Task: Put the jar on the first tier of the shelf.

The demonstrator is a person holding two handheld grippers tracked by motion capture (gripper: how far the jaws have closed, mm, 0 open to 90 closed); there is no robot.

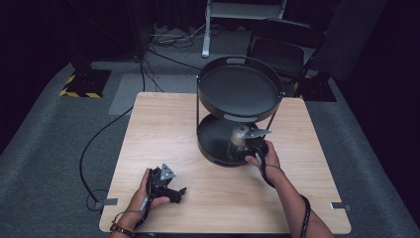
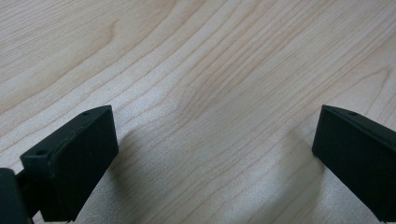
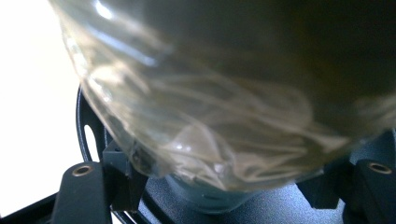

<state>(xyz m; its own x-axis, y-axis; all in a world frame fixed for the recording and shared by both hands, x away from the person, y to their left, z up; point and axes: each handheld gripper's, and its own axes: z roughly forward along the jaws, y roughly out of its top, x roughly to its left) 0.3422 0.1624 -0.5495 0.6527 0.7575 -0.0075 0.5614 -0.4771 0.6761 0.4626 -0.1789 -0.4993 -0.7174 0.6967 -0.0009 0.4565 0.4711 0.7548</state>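
Note:
A black two-tier round tray stand [image 1: 200, 99] sits at the back middle of the wooden table [image 1: 163, 124]. On its lower tier [image 1: 210, 141] stands a clear plastic container [image 1: 239, 137] with a pale top. My right gripper [image 1: 243, 150] is shut on it from the near side. The right gripper view has the crinkled clear wall of the container [image 3: 224, 102] close up, with my right gripper [image 3: 229, 179] pressing a black jaw on either side and the dark tray floor below. My left gripper [image 1: 177, 192] rests on the table near the front left. It [image 2: 217, 114] is open over bare wood.
The upper tier [image 1: 237, 91] of the stand hangs over the lower one, borne by thin posts. A black cable [image 1: 91, 148] runs off the table's left side across the grey carpet. A dark chair [image 1: 280, 49] stands behind the table.

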